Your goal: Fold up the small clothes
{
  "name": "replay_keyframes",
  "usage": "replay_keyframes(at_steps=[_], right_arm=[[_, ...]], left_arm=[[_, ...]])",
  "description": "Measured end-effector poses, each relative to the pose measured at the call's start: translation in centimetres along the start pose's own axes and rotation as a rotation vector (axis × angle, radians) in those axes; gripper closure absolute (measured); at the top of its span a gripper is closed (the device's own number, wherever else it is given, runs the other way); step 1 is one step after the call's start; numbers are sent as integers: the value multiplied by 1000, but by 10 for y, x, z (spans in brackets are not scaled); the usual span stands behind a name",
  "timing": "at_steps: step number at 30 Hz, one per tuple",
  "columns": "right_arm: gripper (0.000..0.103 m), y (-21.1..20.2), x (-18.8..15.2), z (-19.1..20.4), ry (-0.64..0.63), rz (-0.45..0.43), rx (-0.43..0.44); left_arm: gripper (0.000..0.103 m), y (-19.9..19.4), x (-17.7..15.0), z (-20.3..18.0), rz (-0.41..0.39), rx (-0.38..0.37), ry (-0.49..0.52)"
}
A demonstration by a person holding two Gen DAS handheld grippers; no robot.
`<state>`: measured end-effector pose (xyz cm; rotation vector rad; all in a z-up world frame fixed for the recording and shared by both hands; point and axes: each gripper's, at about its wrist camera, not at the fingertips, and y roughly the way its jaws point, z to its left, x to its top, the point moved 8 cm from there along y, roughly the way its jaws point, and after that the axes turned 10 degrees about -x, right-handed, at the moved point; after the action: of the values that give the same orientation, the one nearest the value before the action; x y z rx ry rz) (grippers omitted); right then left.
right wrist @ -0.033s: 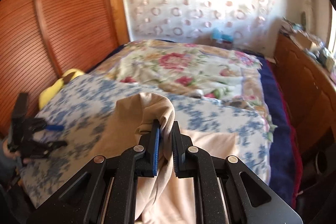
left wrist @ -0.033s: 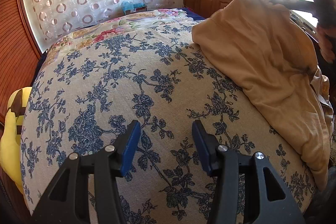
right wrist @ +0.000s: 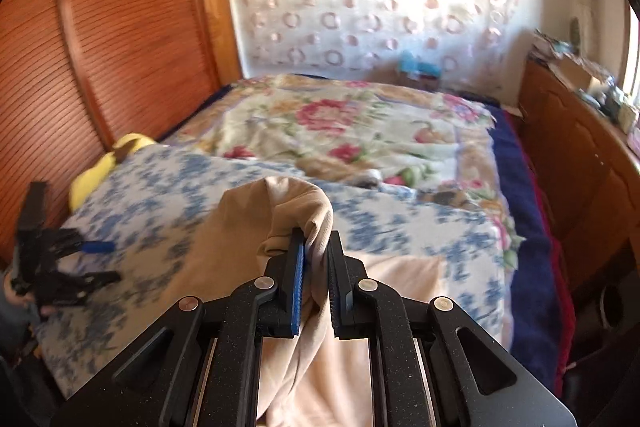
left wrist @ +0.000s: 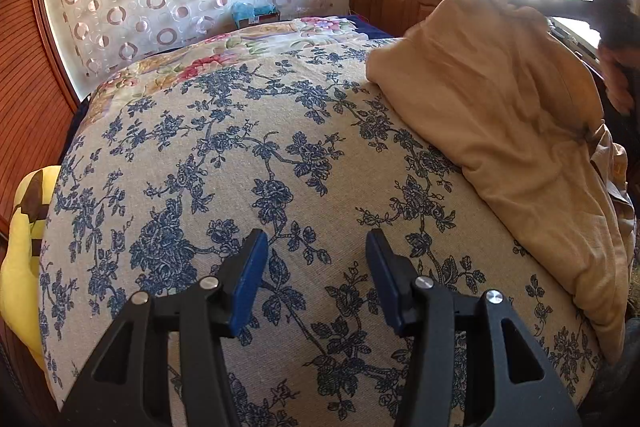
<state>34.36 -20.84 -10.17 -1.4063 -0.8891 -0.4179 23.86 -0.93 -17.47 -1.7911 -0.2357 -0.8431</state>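
A tan garment (left wrist: 500, 115) lies bunched along the right side of the bed, on a beige cover with blue flowers (left wrist: 280, 147). One end of it is raised. My right gripper (right wrist: 316, 239) is shut on a fold of this tan garment (right wrist: 280, 203), which drapes over the jaws and hangs below them. My left gripper (left wrist: 316, 243) hovers low over the bare flowered cover, well left of the garment. Its jaws are opening and nothing is between them. In the right wrist view the left gripper (right wrist: 112, 262) shows at the bed's left edge.
A yellow cushion (left wrist: 20, 267) sits at the bed's left edge beside a ribbed wooden wall (right wrist: 120, 47). A pink-flowered blanket (right wrist: 340, 123) covers the far half of the bed. A cluttered wooden cabinet (right wrist: 580, 155) stands along the right. A person's hand (left wrist: 616, 83) is at the right.
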Motion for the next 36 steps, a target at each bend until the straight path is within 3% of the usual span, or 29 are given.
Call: replay_keyframes(at_steps=[8, 10, 12, 14, 20, 25, 32, 36], right_arm=[[95, 45, -10, -49, 2, 112, -121], [88, 49, -17, -56, 10, 134, -160], [70, 44, -20, -63, 25, 125, -192], [61, 30, -23, -67, 45, 108, -175], [59, -26, -50, -58, 44, 66, -153], [55, -63, -85, -28, 35, 58, -85], [53, -75, -126, 10, -21, 73, -56], [53, -75, -143, 18, -12, 79, -46]], left_arm=[[53, -2, 0, 2, -1, 0, -1], [53, -3, 1, 3, -2, 7, -3], [53, -5, 1, 6, -8, 25, -17], [53, -10, 3, 3, -25, 24, -29], [53, -30, 17, -26, -92, -17, -36], [53, -35, 25, -63, -124, -33, -6], [53, -37, 24, -110, -144, -55, 28], [53, -41, 20, -130, -155, -30, 75]])
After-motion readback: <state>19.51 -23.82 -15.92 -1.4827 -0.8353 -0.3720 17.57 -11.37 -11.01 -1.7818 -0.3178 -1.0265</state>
